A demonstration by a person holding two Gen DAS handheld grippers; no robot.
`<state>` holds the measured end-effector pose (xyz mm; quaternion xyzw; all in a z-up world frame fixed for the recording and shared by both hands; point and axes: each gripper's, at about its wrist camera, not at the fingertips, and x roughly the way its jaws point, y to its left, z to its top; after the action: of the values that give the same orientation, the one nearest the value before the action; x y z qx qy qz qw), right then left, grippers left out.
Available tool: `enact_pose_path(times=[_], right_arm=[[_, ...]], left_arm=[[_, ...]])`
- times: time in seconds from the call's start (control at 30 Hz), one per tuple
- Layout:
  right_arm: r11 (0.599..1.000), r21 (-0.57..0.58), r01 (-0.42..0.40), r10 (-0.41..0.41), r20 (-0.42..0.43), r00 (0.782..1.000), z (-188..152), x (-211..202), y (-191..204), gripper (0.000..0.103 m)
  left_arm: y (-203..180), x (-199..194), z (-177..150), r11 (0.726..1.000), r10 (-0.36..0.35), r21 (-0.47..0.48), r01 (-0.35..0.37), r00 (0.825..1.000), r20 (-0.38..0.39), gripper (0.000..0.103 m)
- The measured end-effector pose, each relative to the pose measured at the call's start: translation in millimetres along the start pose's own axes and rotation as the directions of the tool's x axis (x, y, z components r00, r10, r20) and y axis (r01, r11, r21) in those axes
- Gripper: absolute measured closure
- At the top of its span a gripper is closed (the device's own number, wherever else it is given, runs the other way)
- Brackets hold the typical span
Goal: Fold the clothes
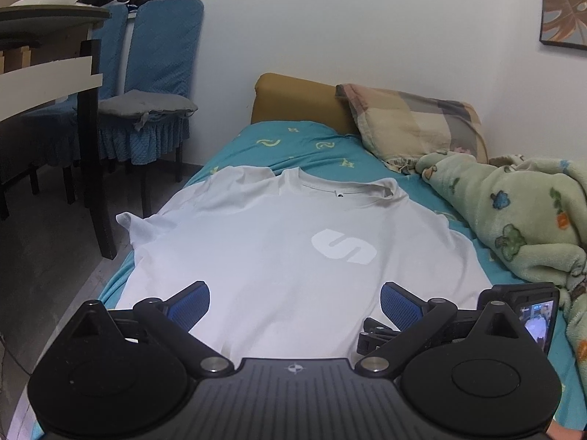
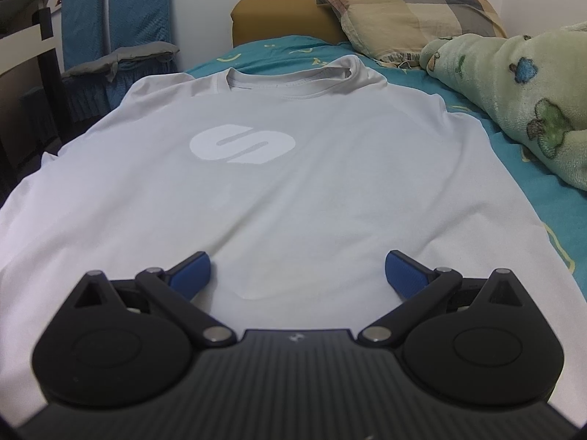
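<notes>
Mid-frame in both views the T-shirt (image 2: 293, 190) lies flat w/ open room above, but the bunched blanket (image 1: 521, 220) crowds the right edge, pillow (image 1: 414, 124) blocks upper right, chairs (image 1: 154, 84) & table leg (image 1: 96, 146) hem the left.

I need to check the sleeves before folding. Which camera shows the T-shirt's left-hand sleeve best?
The left wrist view: the white T-shirt shows its sleeve whole, rumpled and hanging over the bed's edge. The right wrist view catches only that sleeve's top near the frame edge.
</notes>
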<state>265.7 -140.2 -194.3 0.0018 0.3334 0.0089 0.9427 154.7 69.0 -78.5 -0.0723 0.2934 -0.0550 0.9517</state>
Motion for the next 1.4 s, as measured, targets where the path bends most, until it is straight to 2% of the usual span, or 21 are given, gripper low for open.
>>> enact_pose_path(times=[0.1,0.2,0.3,0.37,0.43,0.53,0.63,0.7,0.73,0.77,0.8,0.83,0.87,0.93,1.0,1.1,1.2,1.23,1.3,1.37,1.4], right_arm=[[0.999,-0.005,-0.054,0.054,0.005,0.999,10.2,-6.4,-12.5,0.001],[0.979,0.188,-0.075,0.047,0.150,0.988,27.7,-24.6,-57.5,0.001],[0.926,0.372,-0.070,-0.021,0.235,0.972,49.5,-26.0,-116.3,0.001],[0.883,0.466,-0.054,-0.065,0.235,0.970,56.1,-17.1,-156.6,0.001],[0.838,0.543,-0.054,-0.061,0.192,0.979,57.3,-1.3,-190.3,0.003],[0.827,0.559,-0.059,-0.019,0.132,0.991,53.2,26.9,-209.9,0.027],[0.826,0.556,-0.087,0.037,0.100,0.994,49.8,49.3,-210.6,0.030],[0.853,0.516,-0.080,0.043,0.082,0.996,49.2,59.0,-202.9,0.042],[0.871,0.486,-0.071,0.041,0.072,0.997,49.9,63.0,-198.1,0.062],[0.890,0.453,-0.061,0.035,0.065,0.997,51.2,65.1,-193.0,0.076],[0.909,0.415,-0.045,0.019,0.066,0.998,54.2,64.6,-186.0,0.081],[0.928,0.372,-0.023,-0.004,0.072,0.997,58.3,62.5,-177.4,0.092],[0.951,0.309,0.004,-0.032,0.088,0.996,63.8,59.1,-165.4,0.093],[0.986,0.159,0.045,-0.067,0.136,0.988,74.2,51.2,-135.3,0.094],[0.999,0.028,0.035,-0.039,0.172,0.984,77.3,45.1,-102.8,0.094],[0.991,-0.134,0.006,0.019,0.189,0.982,75.0,41.2,-58.6,0.094],[0.975,-0.217,-0.053,0.095,0.186,0.978,66.0,39.1,-30.1,0.091],[0.970,-0.230,-0.081,0.124,0.177,0.976,65.1,36.7,-25.0,0.087],[0.964,-0.229,-0.139,0.178,0.161,0.971,70.2,22.4,-18.7,0.069],[0.967,-0.183,-0.179,0.214,0.188,0.959,75.6,-6.6,-22.3,0.038],[0.970,-0.143,-0.197,0.224,0.214,0.951,79.3,-22.6,-27.5,0.032]], left_arm=[[8.0,6.8,-1.5,0.999,0.001,-0.038,-0.002,1.000,-0.020,0.002],[11.3,12.0,-2.3,0.998,0.009,-0.068,-0.011,0.999,-0.036,0.002],[9.0,15.7,-3.3,0.998,0.020,-0.067,-0.023,0.999,-0.041,0.002],[6.2,18.8,-4.6,0.998,0.027,-0.058,-0.030,0.998,-0.049,0.002],[2.6,22.6,-6.2,0.999,0.022,-0.049,-0.025,0.998,-0.059,0.002],[-4.0,28.2,-8.8,1.000,0.023,-0.017,-0.024,0.998,-0.059,0.002],[-8.2,33.4,-12.1,1.000,0.018,0.003,-0.018,0.998,-0.065,0.002],[-9.4,36.6,-13.6,1.000,0.013,0.005,-0.013,0.997,-0.071,0.002],[-10.0,38.0,-14.3,1.000,0.013,0.007,-0.012,0.997,-0.074,0.002],[-10.4,39.3,-14.6,1.000,0.016,0.009,-0.016,0.997,-0.074,0.002],[-10.5,40.3,-14.5,1.000,0.021,0.010,-0.020,0.997,-0.074,0.002],[-10.5,41.3,-14.3,1.000,0.026,0.009,-0.025,0.997,-0.073,0.002],[-10.2,41.7,-13.7,0.999,0.032,0.008,-0.031,0.997,-0.068,0.003],[-8.8,41.5,-12.2,0.999,0.046,0.007,-0.046,0.997,-0.057,0.003],[-6.9,40.2,-10.5,0.998,0.061,0.008,-0.060,0.997,-0.047,0.003],[-4.0,37.8,-10.0,0.997,0.074,0.005,-0.074,0.997,-0.032,0.003],[-4.0,38.3,-10.8,0.996,0.088,0.017,-0.088,0.996,-0.021,0.003],[-4.7,39.0,-11.2,0.996,0.091,0.023,-0.091,0.996,-0.019,0.003],[-6.3,39.8,-12.1,0.995,0.095,0.036,-0.094,0.995,-0.013,0.003],[-7.9,39.8,-12.9,0.994,0.096,0.048,-0.095,0.995,-0.005,0.003],[-8.6,39.2,-13.2,0.994,0.094,0.053,-0.093,0.996,-0.001,0.003]])
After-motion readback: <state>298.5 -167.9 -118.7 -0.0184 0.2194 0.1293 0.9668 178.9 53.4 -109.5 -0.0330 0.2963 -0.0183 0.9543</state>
